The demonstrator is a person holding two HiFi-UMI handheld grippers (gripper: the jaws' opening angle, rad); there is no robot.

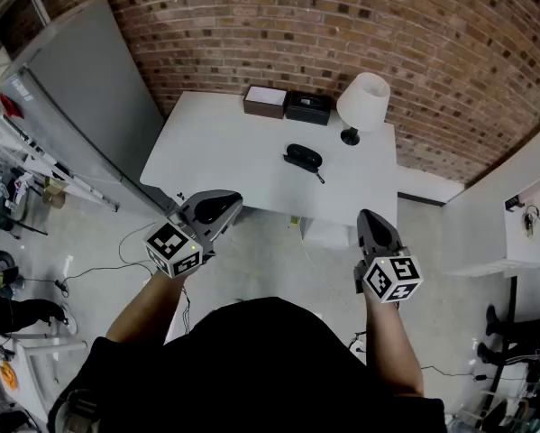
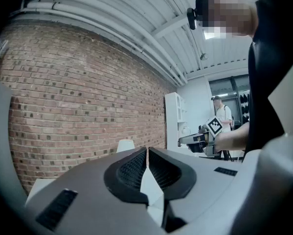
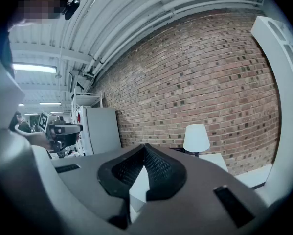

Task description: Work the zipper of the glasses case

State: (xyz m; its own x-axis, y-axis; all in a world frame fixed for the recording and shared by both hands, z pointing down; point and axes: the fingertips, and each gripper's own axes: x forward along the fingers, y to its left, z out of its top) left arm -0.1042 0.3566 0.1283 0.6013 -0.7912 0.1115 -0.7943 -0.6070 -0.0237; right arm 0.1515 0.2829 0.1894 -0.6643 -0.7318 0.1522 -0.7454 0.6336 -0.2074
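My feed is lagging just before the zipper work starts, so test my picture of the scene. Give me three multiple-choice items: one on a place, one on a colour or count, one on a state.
1. Where is the glasses case?
A. On the floor
B. Around the middle of the table
C. Between a hand-held gripper's jaws

2. What colour is the shade of the lamp?
A. White
B. Red
C. Black

3. How do the left hand-held gripper and right hand-held gripper stand?
A. Both open
B. Left shut on the case
C. Both shut, empty

Answers:
1 B: the head view shows the black case lying mid-table.
2 A: the shade is white in the head view and the right gripper view.
3 C: each gripper view shows its jaws together with nothing between them.
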